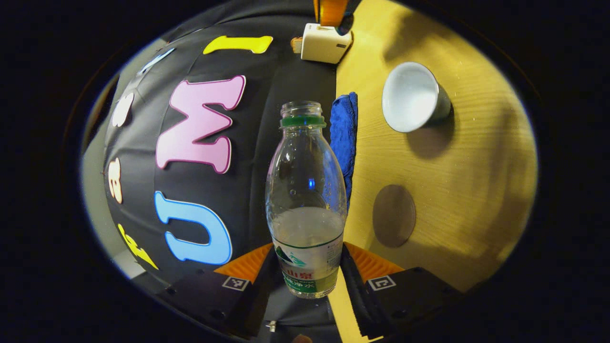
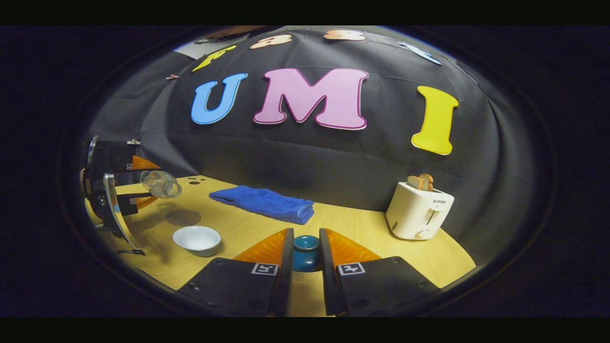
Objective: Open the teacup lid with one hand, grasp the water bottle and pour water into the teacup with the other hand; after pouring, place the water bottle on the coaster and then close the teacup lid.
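In the left gripper view my left gripper (image 1: 307,259) is shut on the lower body of a clear, uncapped water bottle (image 1: 305,190) with a green neck ring, partly filled. The white-lined teacup (image 1: 412,97) stands open on the wooden table, and a round brown coaster (image 1: 393,215) lies near it. In the right gripper view my right gripper (image 2: 306,238) is shut on the blue teacup lid (image 2: 306,252). At the left of that view the left gripper (image 2: 112,190) holds the bottle (image 2: 162,183) tipped on its side, above and behind the teacup (image 2: 197,239). The coaster (image 2: 183,217) lies just beyond the cup.
A folded blue towel (image 2: 264,202) lies along the back of the table (image 2: 362,228) by the black cloth wall. A white toaster (image 2: 419,209) with bread in it stands at the right. The towel (image 1: 344,138) and toaster (image 1: 325,43) also appear in the left gripper view.
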